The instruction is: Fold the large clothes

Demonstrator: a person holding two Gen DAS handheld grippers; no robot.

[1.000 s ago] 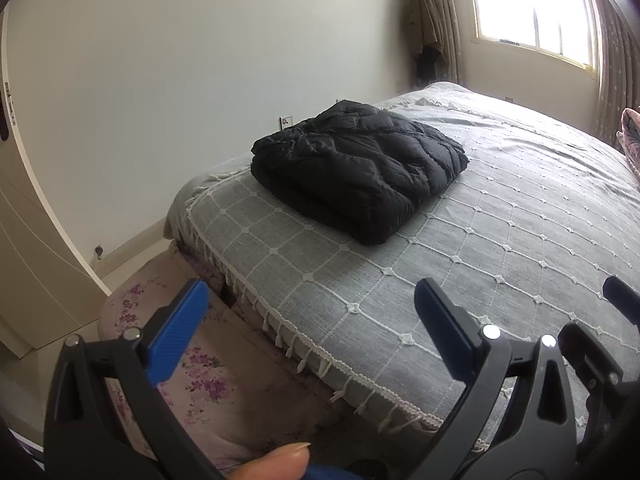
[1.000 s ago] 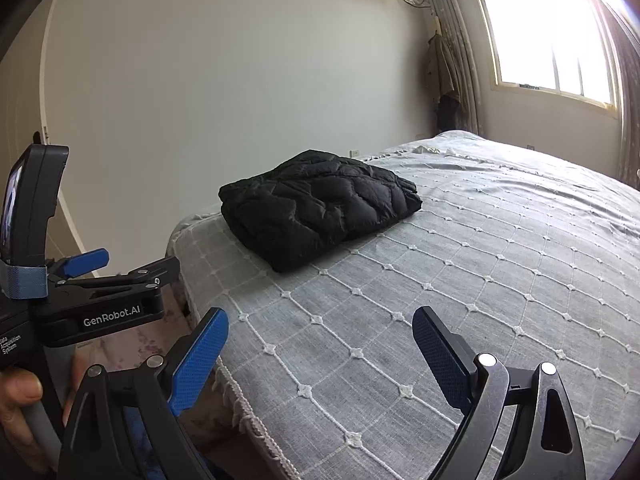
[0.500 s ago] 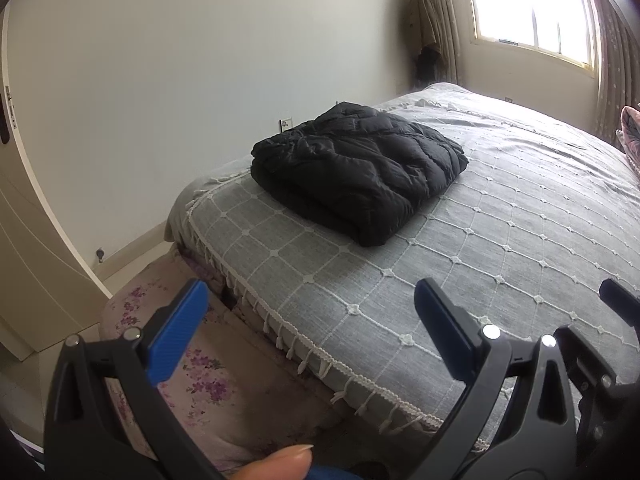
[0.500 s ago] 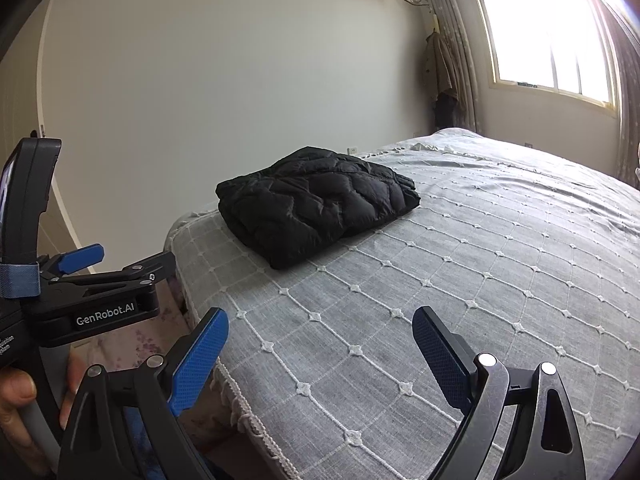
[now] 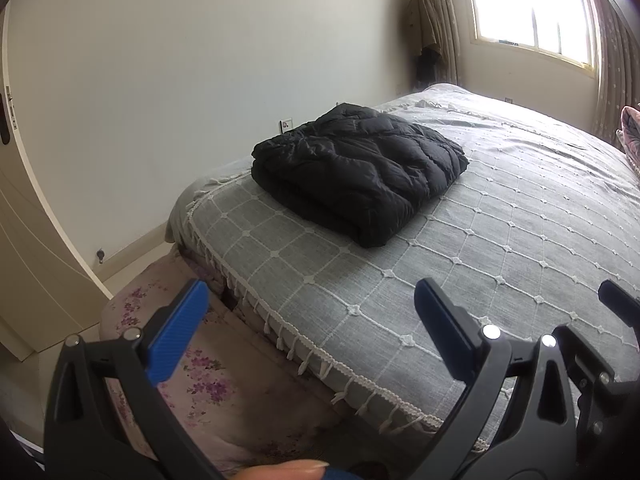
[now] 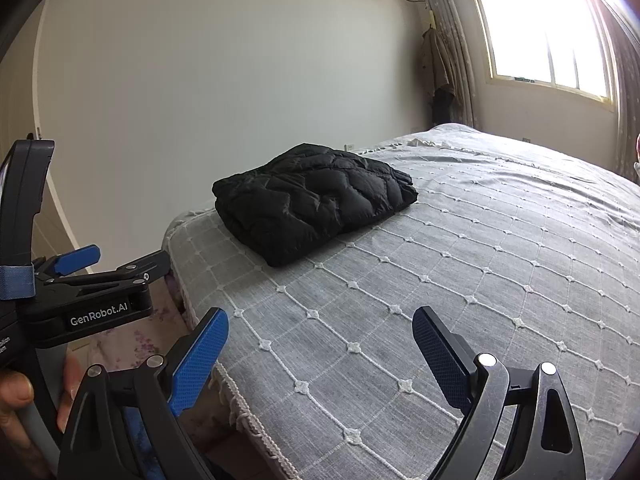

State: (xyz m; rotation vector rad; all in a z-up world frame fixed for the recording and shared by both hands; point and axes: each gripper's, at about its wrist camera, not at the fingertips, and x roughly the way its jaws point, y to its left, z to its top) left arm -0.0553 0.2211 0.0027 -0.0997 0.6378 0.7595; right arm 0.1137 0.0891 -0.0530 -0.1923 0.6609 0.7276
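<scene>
A black quilted puffer jacket (image 5: 360,168) lies folded into a thick rectangle near the corner of the bed; it also shows in the right wrist view (image 6: 312,200). My left gripper (image 5: 308,320) is open and empty, held back over the bed's near edge, well short of the jacket. My right gripper (image 6: 320,344) is open and empty above the bedspread, also short of the jacket. The left gripper's body (image 6: 80,292) shows at the left of the right wrist view.
The bed has a grey bedspread (image 5: 520,240) with a white diamond pattern and fringe. A floral sheet (image 5: 200,380) hangs below the edge. A white wall, a door (image 5: 28,240) at the left and a bright window (image 6: 548,36) surround it. A pink pillow (image 5: 630,132) is at the right.
Both grippers have drifted slightly; the view has hardly shifted. The jacket has not moved and both grippers stay open.
</scene>
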